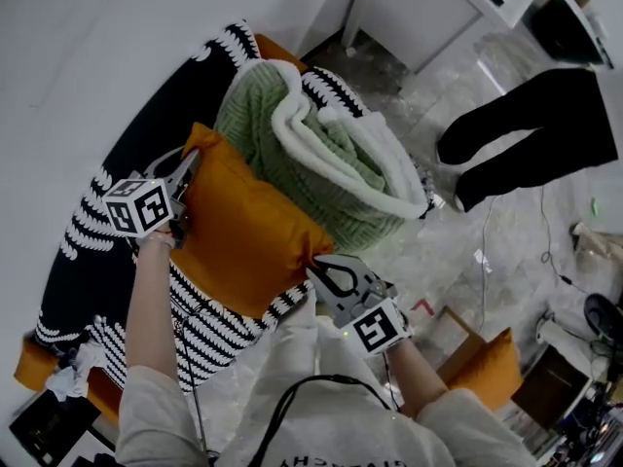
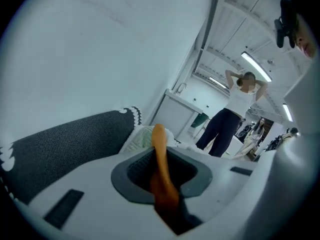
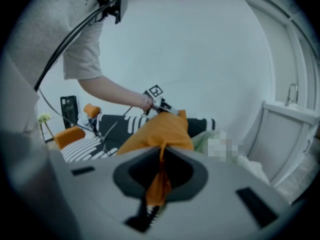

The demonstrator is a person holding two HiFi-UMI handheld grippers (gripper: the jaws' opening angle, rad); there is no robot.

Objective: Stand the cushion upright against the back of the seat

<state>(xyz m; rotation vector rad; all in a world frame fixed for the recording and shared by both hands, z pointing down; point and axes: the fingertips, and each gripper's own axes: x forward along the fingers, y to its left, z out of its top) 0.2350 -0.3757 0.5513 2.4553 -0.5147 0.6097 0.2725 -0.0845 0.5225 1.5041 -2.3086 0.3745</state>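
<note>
An orange cushion (image 1: 243, 232) is held over the black seat with white stripes (image 1: 209, 339), tilted, its upper corner near the dark seat back (image 1: 146, 134). My left gripper (image 1: 185, 178) is shut on that upper left corner; in the left gripper view a fold of the orange cushion (image 2: 159, 149) runs between the jaws of the left gripper (image 2: 164, 191). My right gripper (image 1: 316, 266) is shut on the cushion's lower right corner. In the right gripper view the cushion (image 3: 162, 129) spreads out beyond the right gripper (image 3: 159, 181), which pinches its fabric.
A green blanket with white trim (image 1: 302, 154) is heaped on the seat right behind the cushion. A person in dark trousers (image 1: 526, 154) stands on the floor to the right. Another orange cushion (image 1: 487, 363) lies on the cluttered floor. A white cabinet (image 1: 438, 8) stands at the back.
</note>
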